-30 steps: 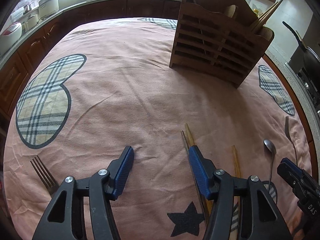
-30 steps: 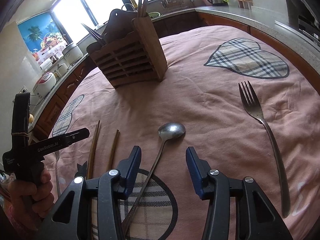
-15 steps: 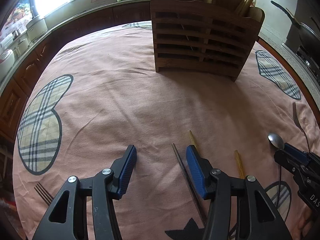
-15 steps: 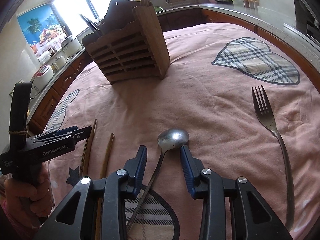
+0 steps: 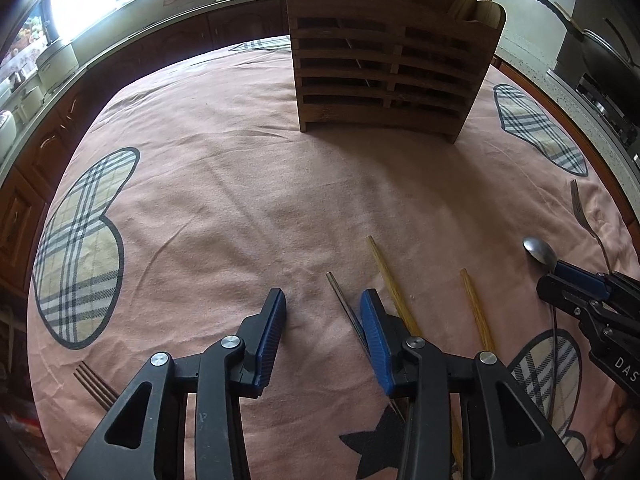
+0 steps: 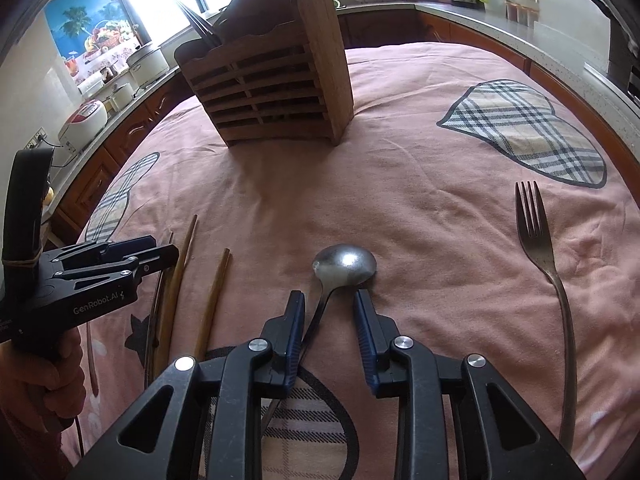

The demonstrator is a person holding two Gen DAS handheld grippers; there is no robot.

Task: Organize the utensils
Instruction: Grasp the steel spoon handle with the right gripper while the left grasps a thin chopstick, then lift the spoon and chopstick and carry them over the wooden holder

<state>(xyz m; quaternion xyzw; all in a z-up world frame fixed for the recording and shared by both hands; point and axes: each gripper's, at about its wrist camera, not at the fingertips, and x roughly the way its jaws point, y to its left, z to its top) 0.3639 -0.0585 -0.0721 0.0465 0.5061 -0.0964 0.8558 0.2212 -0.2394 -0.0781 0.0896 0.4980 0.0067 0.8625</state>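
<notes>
The right gripper (image 6: 329,312), jaws narrowly parted and empty, straddles the spoon (image 6: 345,264): bowl at 12 o'clock, handle running toward 7. The left gripper (image 5: 322,312) hangs wide.

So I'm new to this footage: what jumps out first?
The wooden caddy stands at the far end of the pink cloth, sticks poking from its top. Nearer, the right gripper straddles a spoon. A fork lies to its right, chopsticks to its left.
</notes>
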